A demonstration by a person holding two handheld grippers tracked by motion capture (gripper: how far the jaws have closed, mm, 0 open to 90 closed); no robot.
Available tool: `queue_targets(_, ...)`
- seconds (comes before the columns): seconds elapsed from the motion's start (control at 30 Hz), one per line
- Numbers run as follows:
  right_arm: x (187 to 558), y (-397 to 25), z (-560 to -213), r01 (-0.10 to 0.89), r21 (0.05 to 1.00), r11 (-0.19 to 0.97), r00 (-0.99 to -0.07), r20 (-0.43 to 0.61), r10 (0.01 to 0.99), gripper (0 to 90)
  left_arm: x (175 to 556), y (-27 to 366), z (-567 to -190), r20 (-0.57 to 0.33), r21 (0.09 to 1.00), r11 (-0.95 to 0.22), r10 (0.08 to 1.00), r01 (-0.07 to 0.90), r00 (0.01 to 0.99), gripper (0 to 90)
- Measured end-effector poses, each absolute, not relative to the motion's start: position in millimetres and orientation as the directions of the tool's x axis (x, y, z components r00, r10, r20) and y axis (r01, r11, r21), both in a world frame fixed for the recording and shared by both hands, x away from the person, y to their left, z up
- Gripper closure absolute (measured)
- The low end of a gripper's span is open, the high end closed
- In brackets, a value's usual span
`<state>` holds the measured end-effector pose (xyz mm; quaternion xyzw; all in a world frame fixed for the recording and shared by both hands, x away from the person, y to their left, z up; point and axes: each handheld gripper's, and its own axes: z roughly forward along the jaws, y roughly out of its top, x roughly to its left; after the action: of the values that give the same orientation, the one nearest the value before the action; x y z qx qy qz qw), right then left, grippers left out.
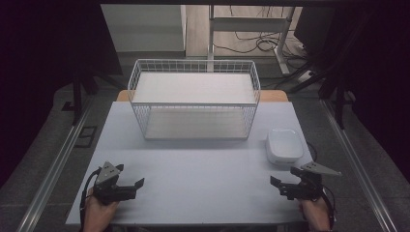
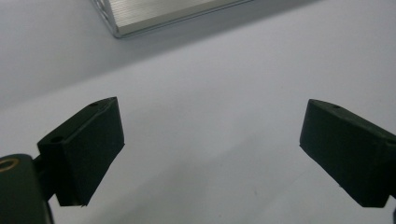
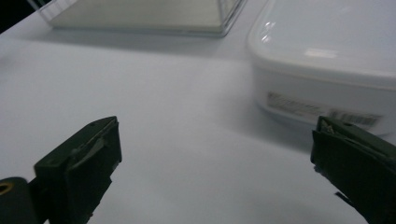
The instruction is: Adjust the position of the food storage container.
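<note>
A white wire basket stands at the back middle of the pale table; I cannot see anything inside it. A white lidded box with rounded corners lies to its right. My left gripper rests near the front left edge, open, with bare table between its jaws. At the front right my right gripper is open too, just short of the box. In the right gripper view the box sits close ahead on the right, a label on its side.
The basket's base corner shows far ahead in the left gripper view, and its front edge in the right gripper view. A metal rail runs along the floor on each side of the table. Cables lie on the floor behind.
</note>
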<state>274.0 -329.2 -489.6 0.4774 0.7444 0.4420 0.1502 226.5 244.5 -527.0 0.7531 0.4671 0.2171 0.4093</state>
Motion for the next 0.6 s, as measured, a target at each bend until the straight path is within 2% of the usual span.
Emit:
queue_targets(0.33, 277.2, -326.2, -497.7, 0.579, 0.795, 0.181, -0.525, 0.193, 0.829, 2.0, 228.1, 245.1, -528.4, -0.072, 0.812, -0.218, 0.883, 0.541, 0.464, 4.8)
queue_targets(0.6, 275.9, -320.5, -494.2, 0.569, 0.791, 0.224, -0.522, 0.137, 0.842, 0.0, 228.4, 247.6, -527.9, -0.093, 0.816, -0.195, 0.885, 0.544, 0.456, 3.8)
